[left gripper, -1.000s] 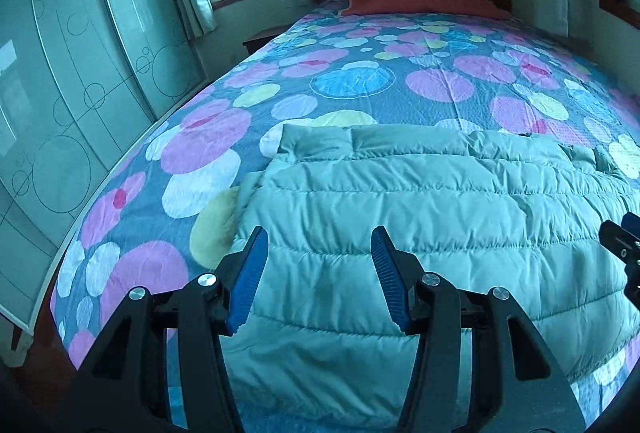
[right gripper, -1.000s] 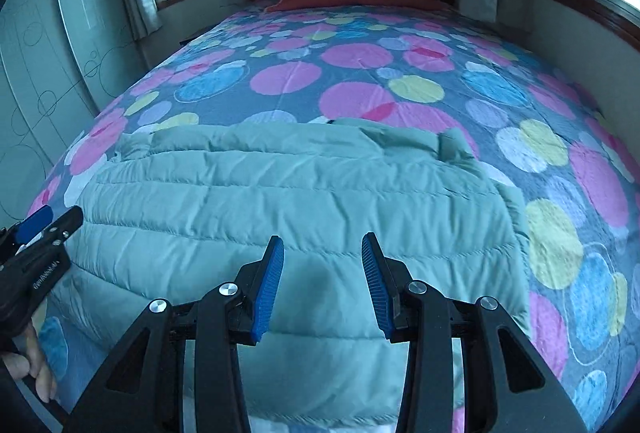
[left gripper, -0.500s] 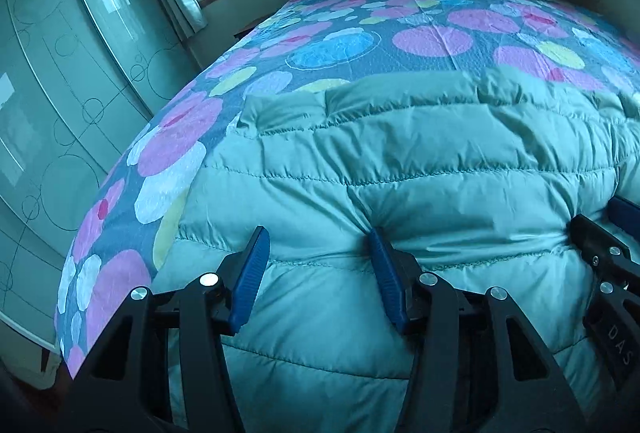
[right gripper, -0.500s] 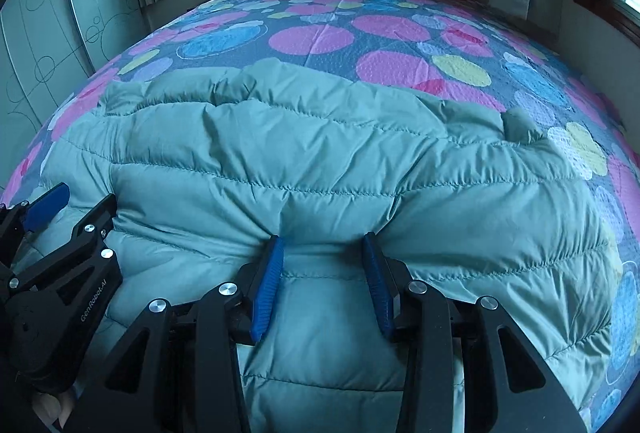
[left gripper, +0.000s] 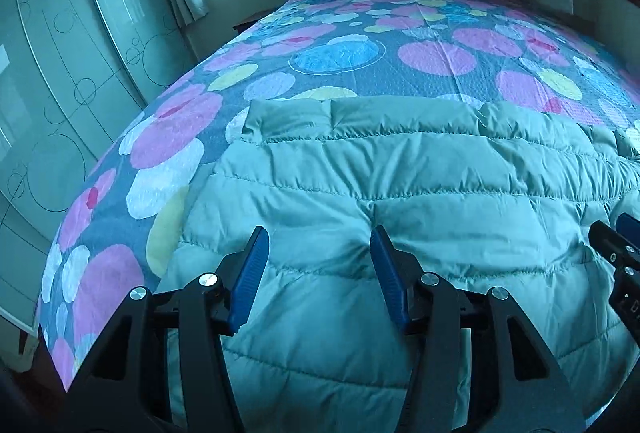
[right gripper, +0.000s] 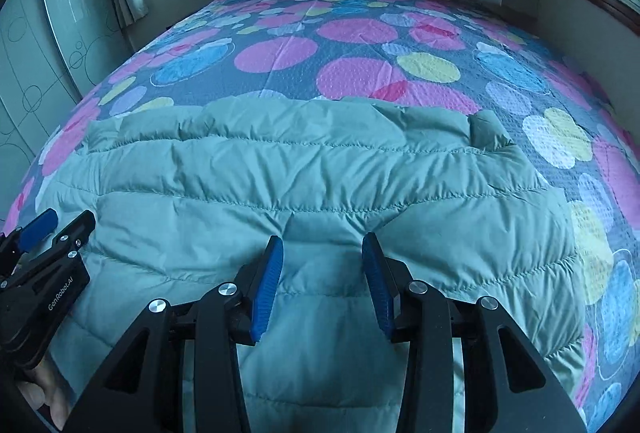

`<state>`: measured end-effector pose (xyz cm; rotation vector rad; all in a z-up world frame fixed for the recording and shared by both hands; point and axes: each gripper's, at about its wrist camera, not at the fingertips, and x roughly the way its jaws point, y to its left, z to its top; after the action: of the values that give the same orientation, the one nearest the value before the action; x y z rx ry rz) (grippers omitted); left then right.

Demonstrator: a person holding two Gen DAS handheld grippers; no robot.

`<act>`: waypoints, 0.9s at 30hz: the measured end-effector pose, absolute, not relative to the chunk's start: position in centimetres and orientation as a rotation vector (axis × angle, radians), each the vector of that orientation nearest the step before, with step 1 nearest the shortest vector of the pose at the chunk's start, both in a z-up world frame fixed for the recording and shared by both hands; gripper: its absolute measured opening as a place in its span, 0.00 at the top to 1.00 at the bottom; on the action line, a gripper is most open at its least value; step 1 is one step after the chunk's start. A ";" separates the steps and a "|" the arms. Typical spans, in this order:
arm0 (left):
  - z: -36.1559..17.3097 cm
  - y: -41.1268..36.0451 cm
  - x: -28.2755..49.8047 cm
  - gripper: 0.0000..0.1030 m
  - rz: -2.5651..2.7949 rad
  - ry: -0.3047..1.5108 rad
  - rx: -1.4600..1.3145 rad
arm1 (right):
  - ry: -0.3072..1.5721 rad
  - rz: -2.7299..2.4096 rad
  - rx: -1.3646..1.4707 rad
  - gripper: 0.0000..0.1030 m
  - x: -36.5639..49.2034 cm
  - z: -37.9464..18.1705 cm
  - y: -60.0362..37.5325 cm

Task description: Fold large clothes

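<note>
The teal quilted jacket (left gripper: 400,193) lies flat across the near end of the bed (left gripper: 420,57), filling the lower half of both frames, its quilted seams running left to right across the picture, so its long axis sits crosswise to both sets of jaws. Its far edge, a puffy band, shows just above mid-frame in each view; the near hem drops out of the bottom of the frame.

Left gripper (left gripper: 318,273), bottom centre of its view: jaws about half apart, both blue pads pressing down into the padding, a ridge of fabric bulging up between them. Whether that ridge is truly pinched I cannot tell. Right gripper (right gripper: 322,281), bottom centre of its own view: jaws a little narrower, the same story, a puckered fold rising between the pads.

The 2 grippers stand side by side on the near part of the jacket, each peeking into the other's frame at the edge. Neither is nearer; the far edge lies straight ahead of both, so my guess is a fold carried forward, away from the cameras.
</note>
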<state>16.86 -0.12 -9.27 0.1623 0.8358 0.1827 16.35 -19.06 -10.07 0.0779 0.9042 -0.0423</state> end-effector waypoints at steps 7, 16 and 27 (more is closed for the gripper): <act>-11.5 0.6 16.3 0.46 0.174 0.865 0.149 | 0.897 -0.054 0.048 0.58 14.5 -12.3 -19.2; -11.8 1.1 16.3 0.46 0.158 0.874 0.113 | 0.893 -0.054 0.061 0.58 14.6 -12.7 -19.3; -11.9 1.2 16.2 0.45 0.149 0.869 0.091 | 0.881 -0.069 0.056 0.54 14.5 -12.7 -19.3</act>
<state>16.17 1.22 -11.94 0.0914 0.8695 0.1494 14.55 -19.30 -12.65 0.0557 0.8811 -0.0686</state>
